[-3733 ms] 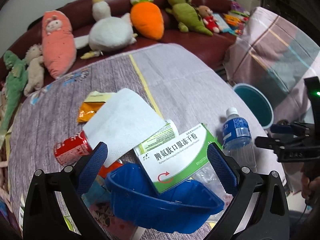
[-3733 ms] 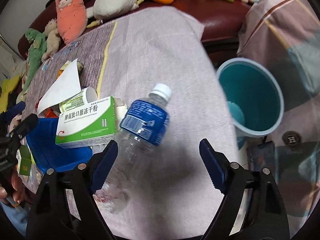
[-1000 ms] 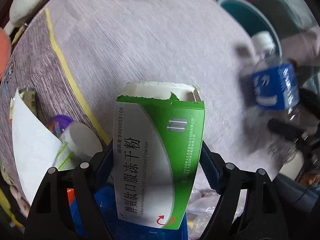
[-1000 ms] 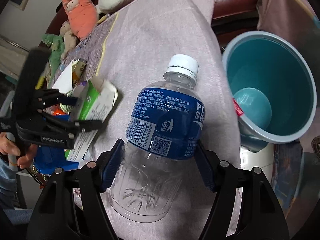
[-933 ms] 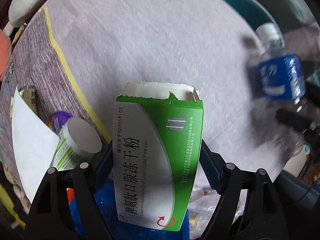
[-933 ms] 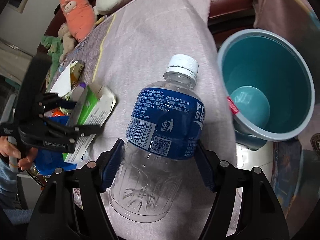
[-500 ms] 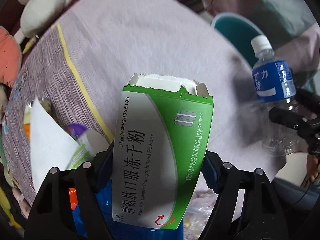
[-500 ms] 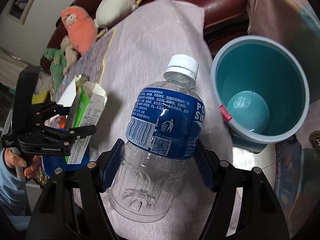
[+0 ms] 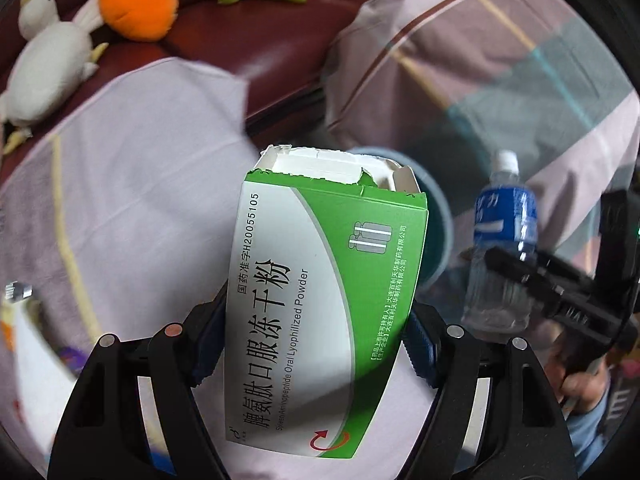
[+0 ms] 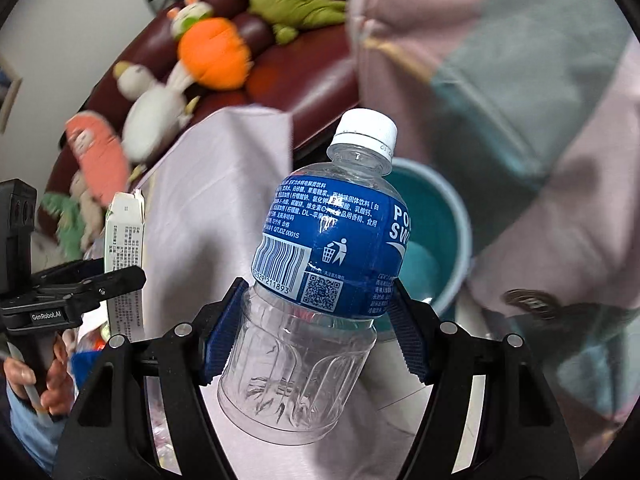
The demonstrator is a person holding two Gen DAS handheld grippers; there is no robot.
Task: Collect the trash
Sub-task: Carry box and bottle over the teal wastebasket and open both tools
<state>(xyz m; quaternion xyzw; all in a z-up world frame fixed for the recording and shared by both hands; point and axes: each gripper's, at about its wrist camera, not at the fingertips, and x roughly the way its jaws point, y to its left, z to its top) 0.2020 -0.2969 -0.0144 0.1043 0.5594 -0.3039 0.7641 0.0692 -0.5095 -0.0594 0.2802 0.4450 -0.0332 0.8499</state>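
The green-and-white medicine box point(image 9: 324, 312) stands upright with its torn top open toward 12 o'clock, clamped at both long sides by blue pads. The empty clear bottle point(image 10: 320, 276), blue-labelled and white-capped, tilts toward 1 o'clock, gripped at its ribbed lower body. The teal bin point(image 10: 440, 236) sits open-mouthed behind it at 3 o'clock.

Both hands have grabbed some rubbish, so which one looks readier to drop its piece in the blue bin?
Probably the right gripper: its bottle hangs right before the bin, nearer it than the left gripper's box.
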